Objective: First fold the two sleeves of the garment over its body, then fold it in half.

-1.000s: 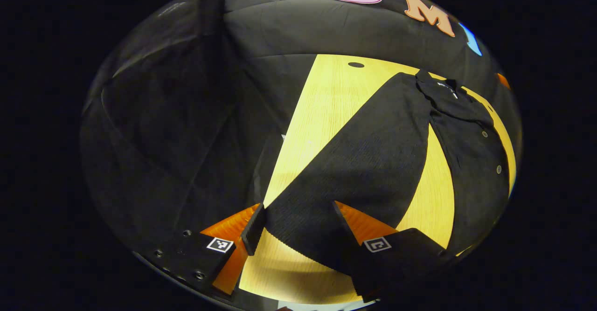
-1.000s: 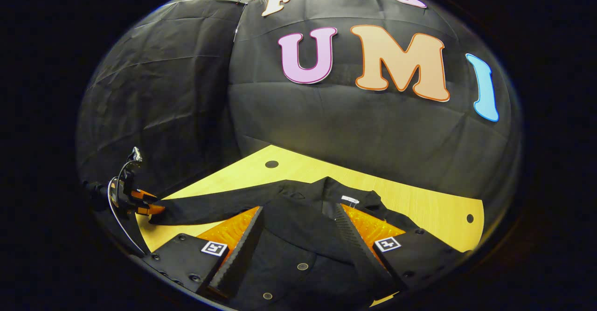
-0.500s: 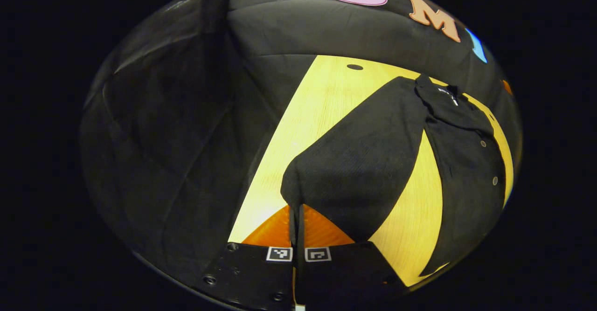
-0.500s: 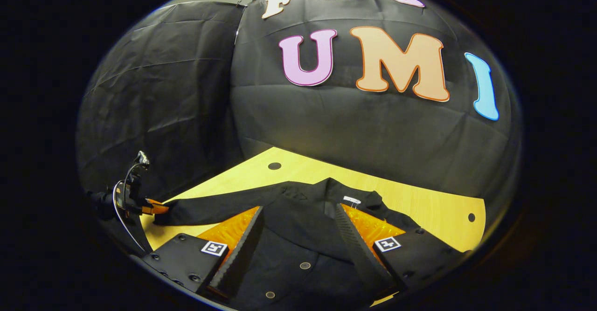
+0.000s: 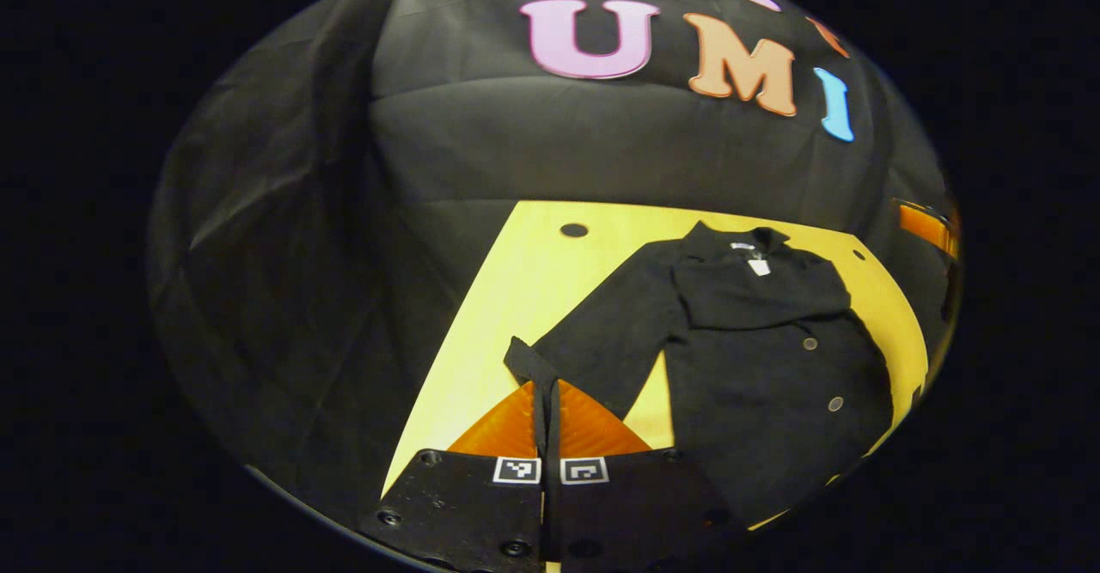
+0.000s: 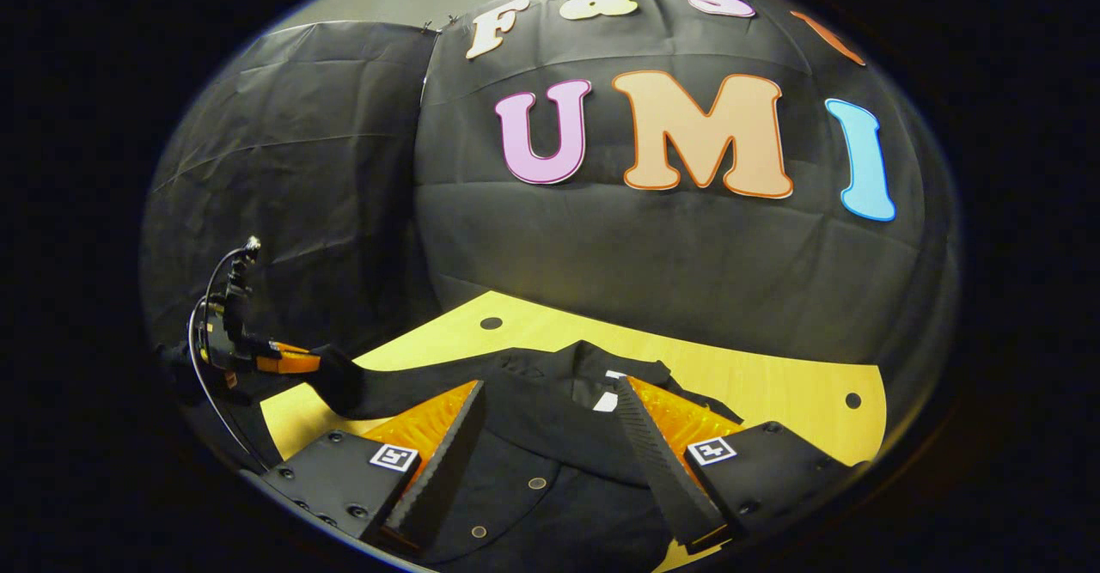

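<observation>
At the left, your left hand-held gripper (image 5: 546,401) has its two fingers pressed together on the cuff end of the garment's left sleeve (image 5: 601,341), so it is clamped on that sleeve. In the right gripper view the same hand-held gripper (image 6: 296,360) shows at the far left, past the corner of the tabletop (image 6: 773,384), with the sleeve (image 6: 412,384) running from its tips across to the garment's shoulder; the cuff end looks raised off the wood there.

Moving right, the black garment (image 5: 765,367) lies buttons-up on the light wooden tabletop (image 5: 516,298), collar toward the back wall and a small white tag (image 5: 758,265) at the neck. Bare wood shows in a wedge between the held sleeve and the body. A dark fold of cloth lies across the chest just below the collar. Two pale buttons (image 5: 809,344) sit down the front. A round dark hole (image 5: 573,230) marks the tabletop near its back left corner.

Farther right, your right hand-held gripper (image 6: 550,444) hangs over the body of the garment (image 6: 550,513) with its fingers spread wide apart, gripping nothing; cloth and buttons show in the gap between them. Whether its fingertips touch the fabric you cannot tell from these views.
</observation>
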`<state>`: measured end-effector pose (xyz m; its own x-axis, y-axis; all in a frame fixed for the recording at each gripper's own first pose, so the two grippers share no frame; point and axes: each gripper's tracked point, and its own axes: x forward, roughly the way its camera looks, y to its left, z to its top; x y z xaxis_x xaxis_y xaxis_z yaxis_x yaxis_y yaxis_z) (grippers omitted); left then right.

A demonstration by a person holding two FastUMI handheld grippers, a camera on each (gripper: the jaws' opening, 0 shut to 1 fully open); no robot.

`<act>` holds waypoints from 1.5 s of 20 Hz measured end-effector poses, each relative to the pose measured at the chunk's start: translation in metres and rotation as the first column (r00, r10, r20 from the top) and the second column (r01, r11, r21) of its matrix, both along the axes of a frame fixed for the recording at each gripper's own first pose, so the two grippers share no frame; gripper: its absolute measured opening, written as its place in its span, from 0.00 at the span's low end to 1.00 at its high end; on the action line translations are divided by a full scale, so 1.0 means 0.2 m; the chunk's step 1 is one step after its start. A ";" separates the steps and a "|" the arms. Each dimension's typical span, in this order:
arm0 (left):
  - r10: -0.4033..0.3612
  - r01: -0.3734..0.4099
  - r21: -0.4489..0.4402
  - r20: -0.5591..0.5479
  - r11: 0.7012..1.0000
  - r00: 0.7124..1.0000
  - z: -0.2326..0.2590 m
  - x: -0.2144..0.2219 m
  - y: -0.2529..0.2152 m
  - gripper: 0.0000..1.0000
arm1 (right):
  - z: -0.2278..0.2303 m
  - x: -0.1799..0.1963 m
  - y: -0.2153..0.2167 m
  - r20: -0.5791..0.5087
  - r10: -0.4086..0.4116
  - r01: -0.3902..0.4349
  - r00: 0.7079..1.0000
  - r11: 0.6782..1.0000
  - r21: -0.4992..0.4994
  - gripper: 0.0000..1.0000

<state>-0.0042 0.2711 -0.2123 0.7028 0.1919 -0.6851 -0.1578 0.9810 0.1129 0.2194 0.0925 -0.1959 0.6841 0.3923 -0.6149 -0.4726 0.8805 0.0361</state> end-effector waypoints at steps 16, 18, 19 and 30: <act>-0.417 0.420 -0.012 0.103 0.907 0.903 0.05 0.83 -1.15 0.00 | 0.04 -0.16 -0.78 -0.019 -0.228 0.228 0.974 0.973 0.036 0.98; -0.458 0.460 -0.016 0.072 0.888 0.886 -0.01 0.85 -1.26 0.00 | 0.04 -0.18 -0.87 -0.024 -0.257 0.257 0.966 0.966 0.032 0.98; -0.470 0.472 -0.015 0.063 0.882 0.880 -0.03 0.87 -1.31 0.00 | 0.04 -0.19 -0.91 -0.025 -0.268 0.268 0.963 0.963 0.031 0.98; -0.557 0.556 -0.047 -0.035 0.830 0.830 -0.32 0.98 -1.78 0.00 | 0.05 -0.36 -1.32 -0.040 -0.361 0.361 0.932 0.932 0.005 0.98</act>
